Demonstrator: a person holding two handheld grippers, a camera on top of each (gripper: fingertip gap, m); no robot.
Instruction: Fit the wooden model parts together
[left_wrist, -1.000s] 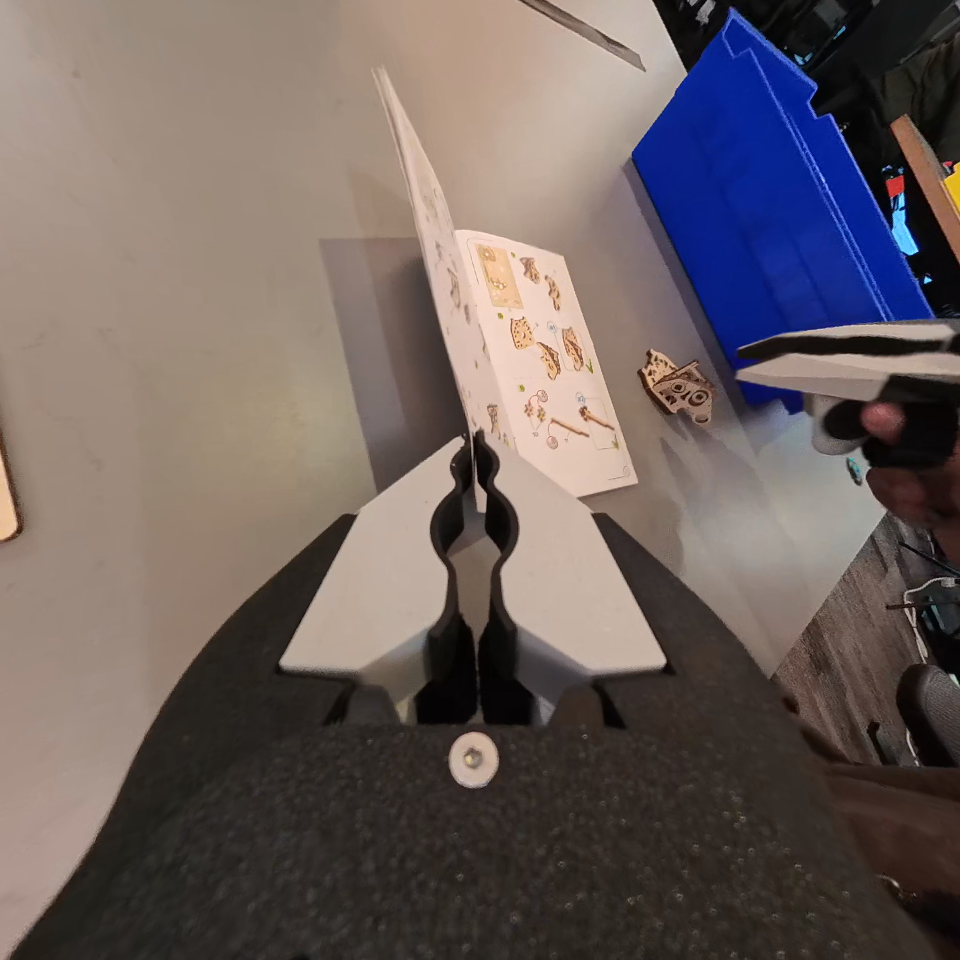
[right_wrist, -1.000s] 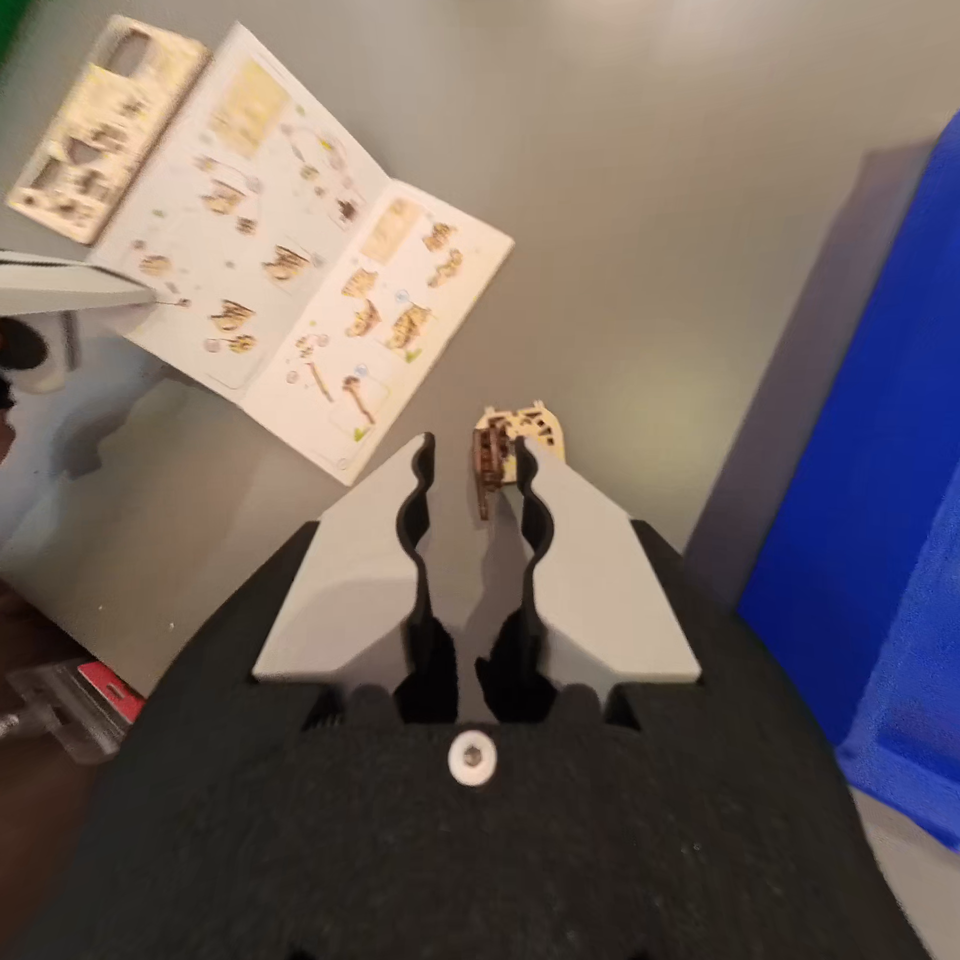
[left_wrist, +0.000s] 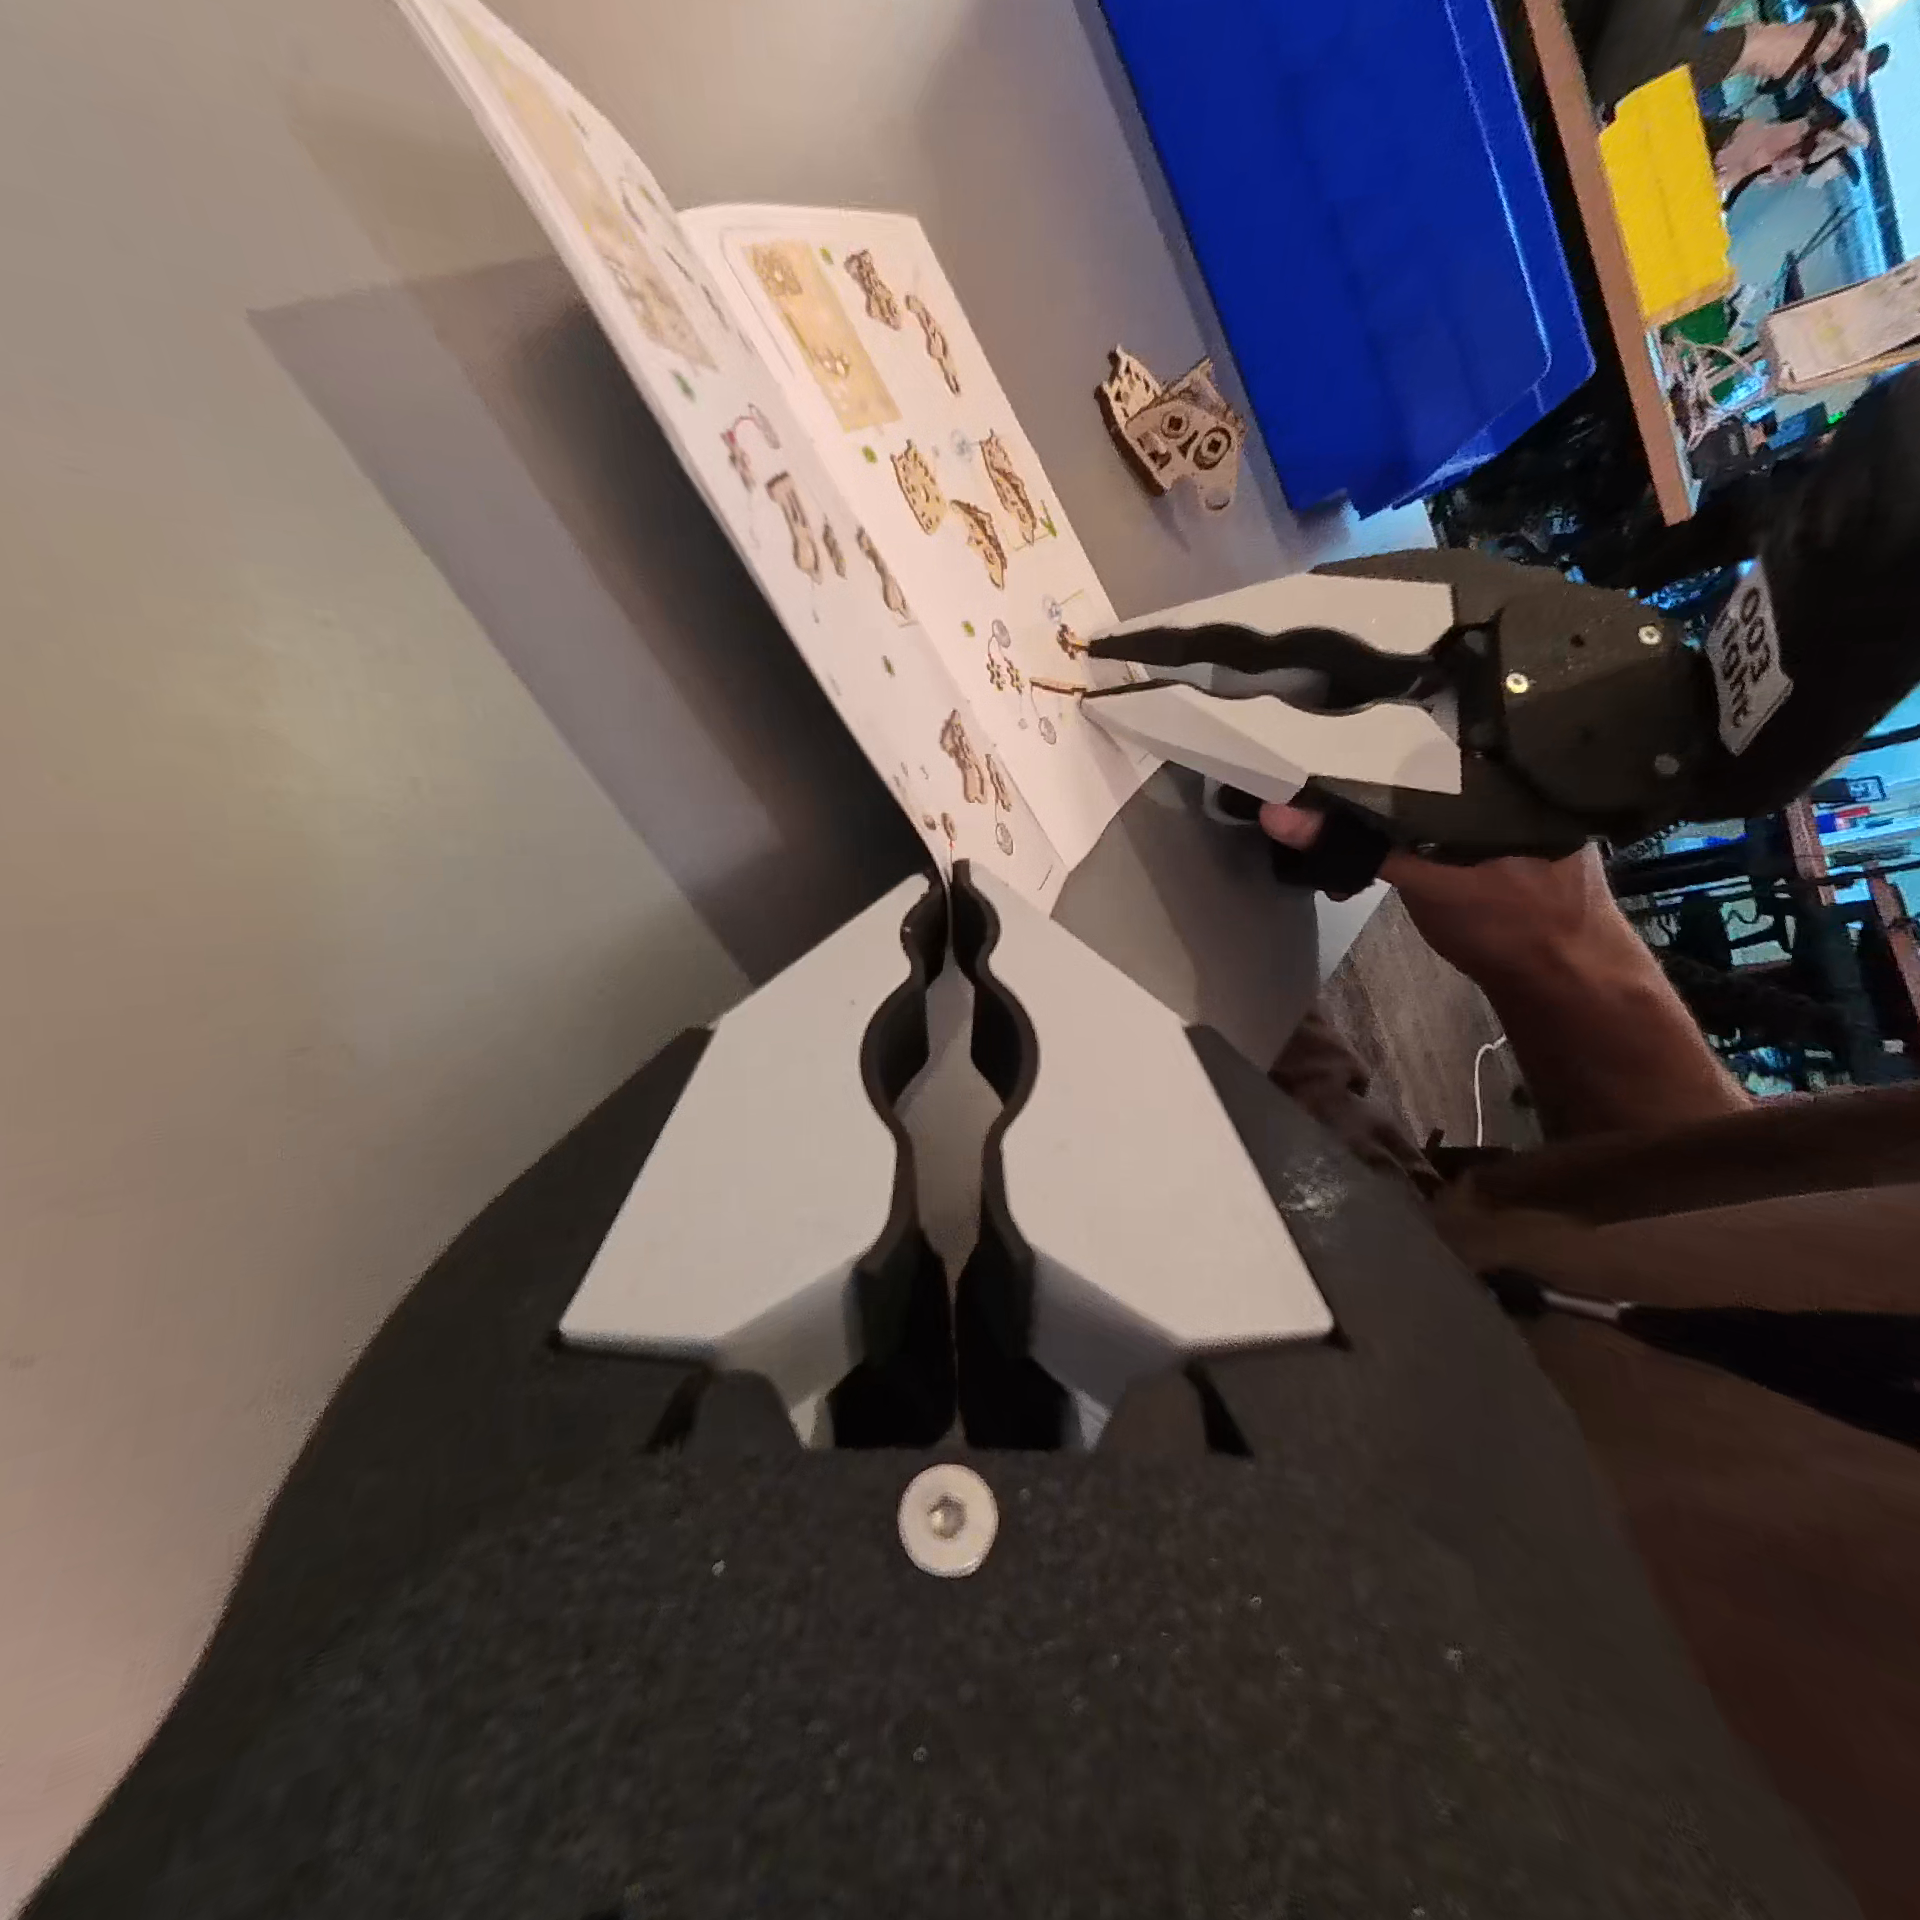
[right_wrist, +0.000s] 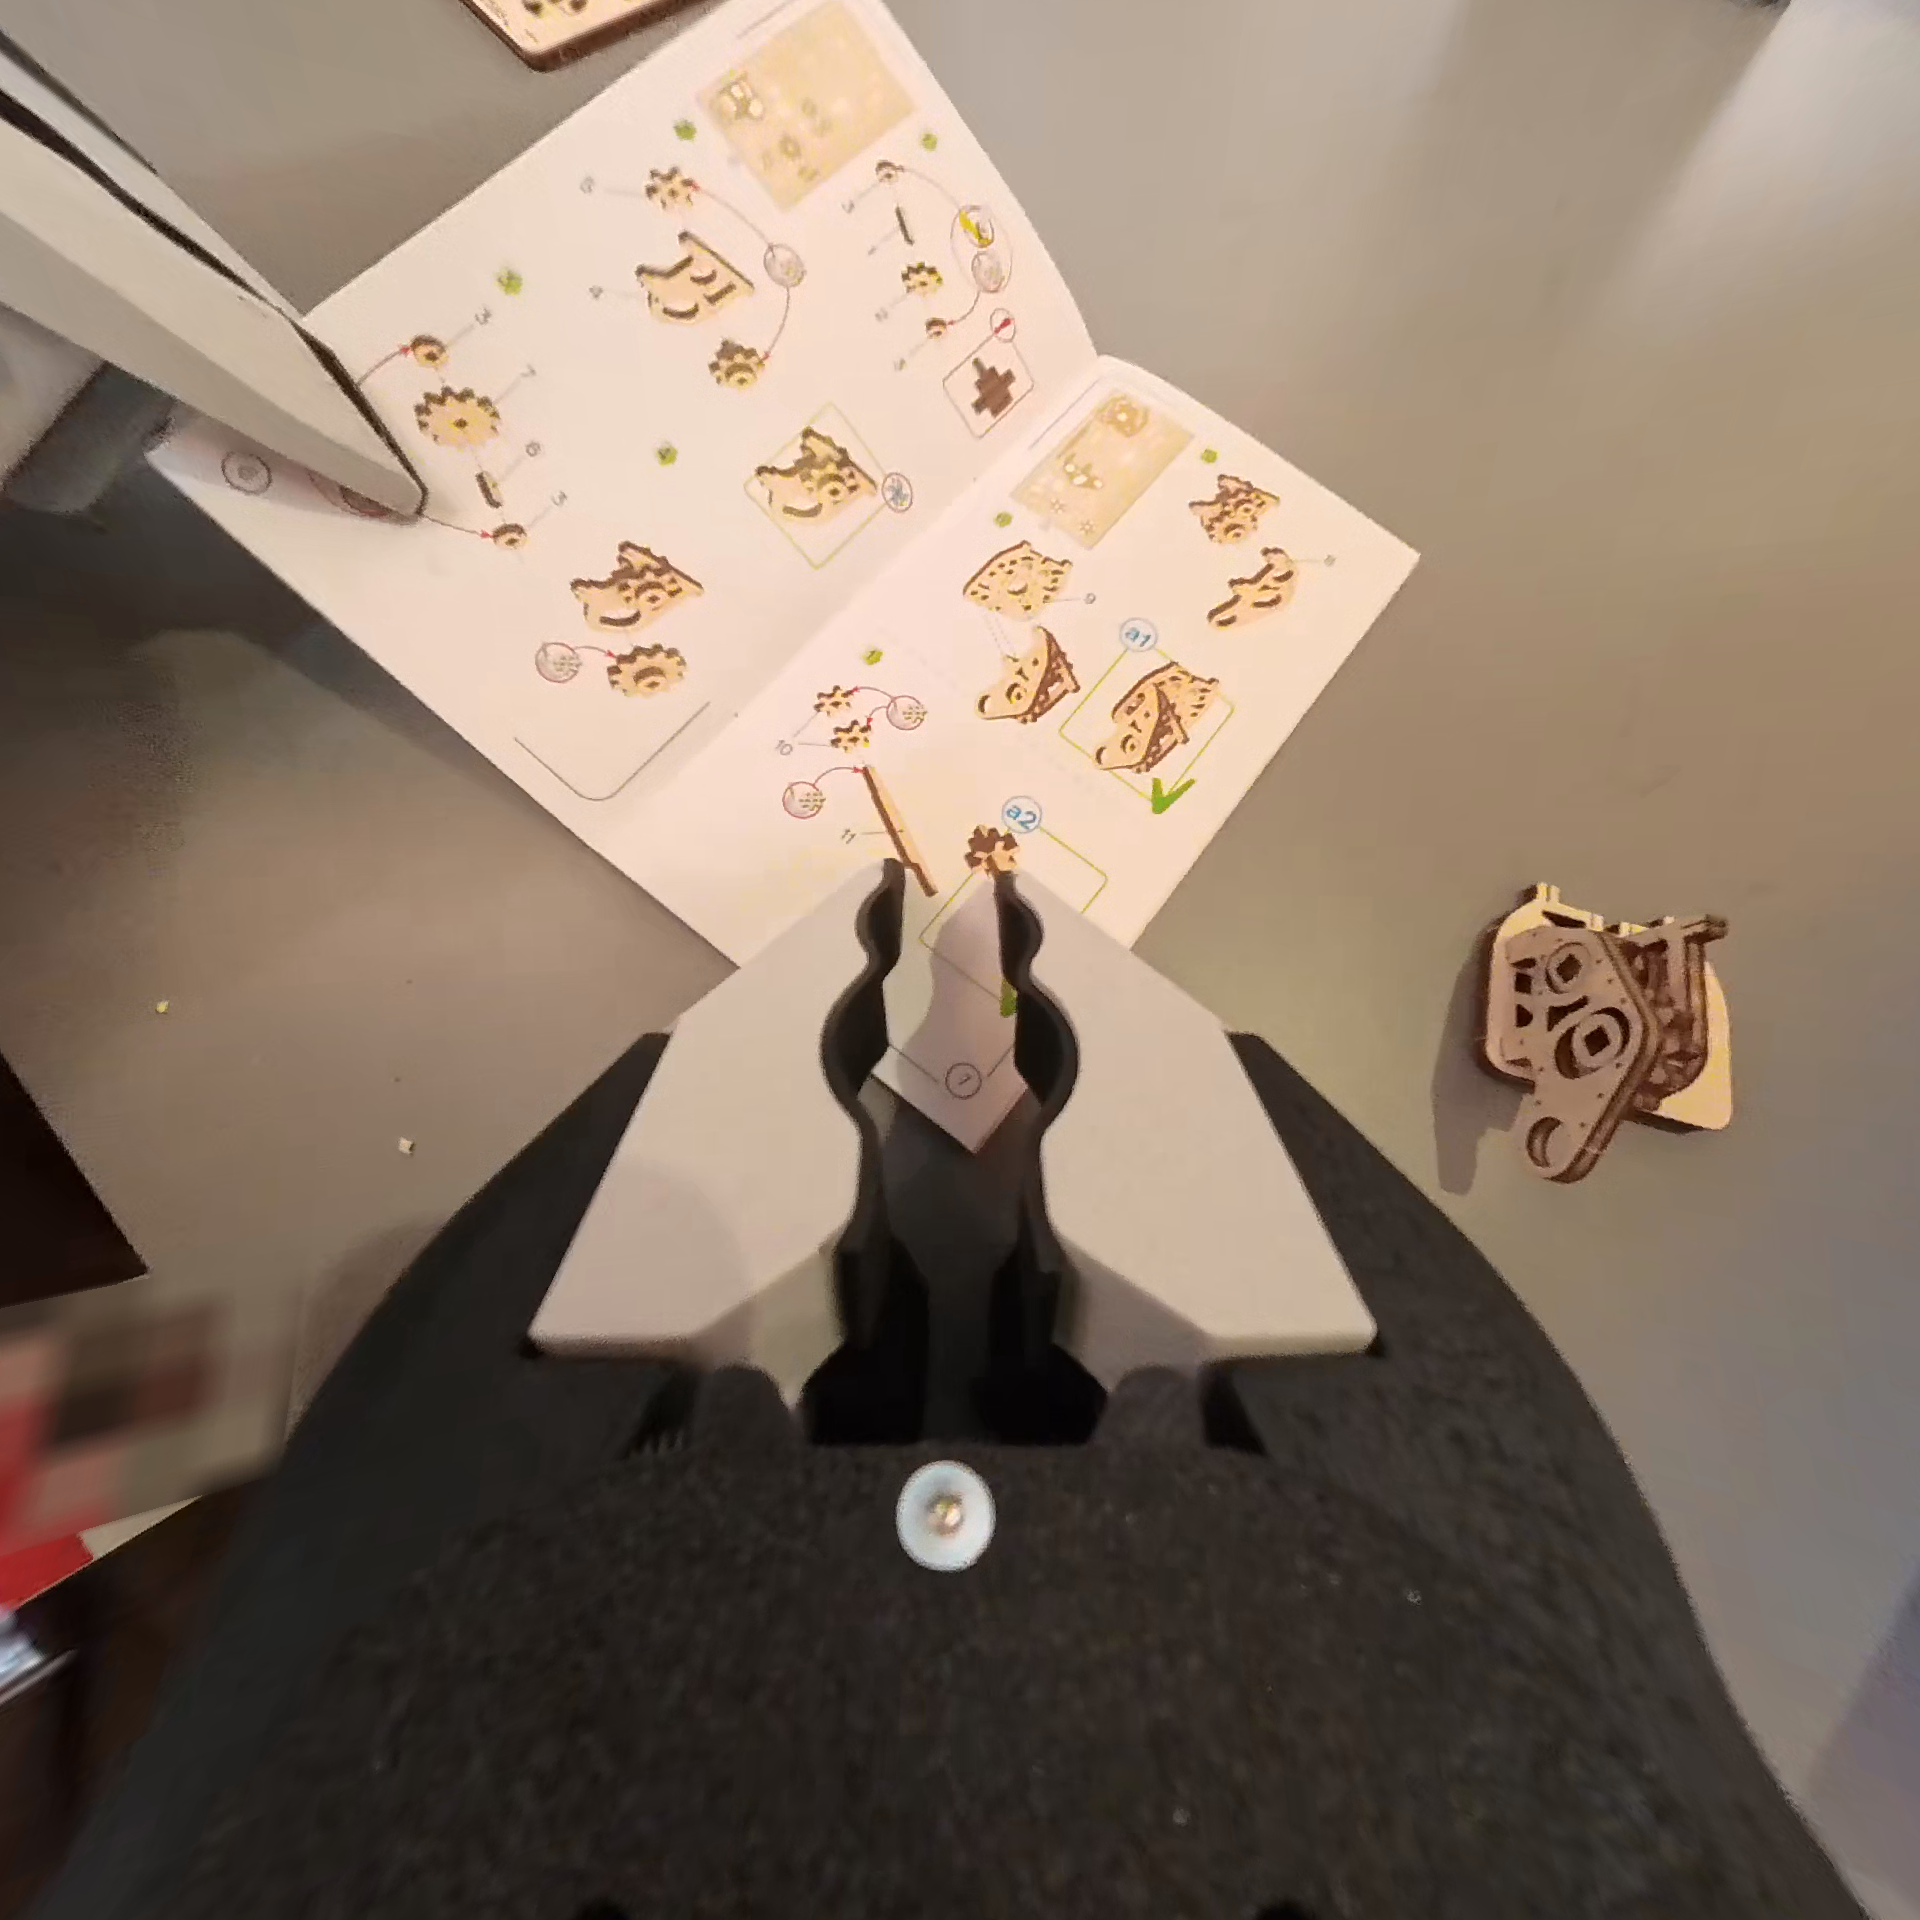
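Note:
A partly built wooden model (right_wrist: 1600, 1039) lies on the grey table to the right of an open instruction booklet (right_wrist: 935, 520). It also shows in the left wrist view (left_wrist: 1174, 431), beyond the booklet (left_wrist: 935, 488). My left gripper (left_wrist: 951, 868) is shut on the edge of the booklet's left page and holds that page raised; it also shows in the right wrist view (right_wrist: 405, 499). My right gripper (right_wrist: 948, 878) is open and empty, with its tips over the booklet's near corner. It also shows in the left wrist view (left_wrist: 1081, 670).
A blue bin (left_wrist: 1351, 208) stands just beyond the wooden model. A wooden parts sheet (right_wrist: 561, 21) lies past the booklet's far end. A blurred red package (right_wrist: 42, 1507) sits near the table's front edge (left_wrist: 1351, 935). About 11 cm separates my left fingertips from my right.
My right gripper has moved left from over the wooden model to over the booklet's near corner, still open. My left gripper keeps its hold on the page and has shifted closer.

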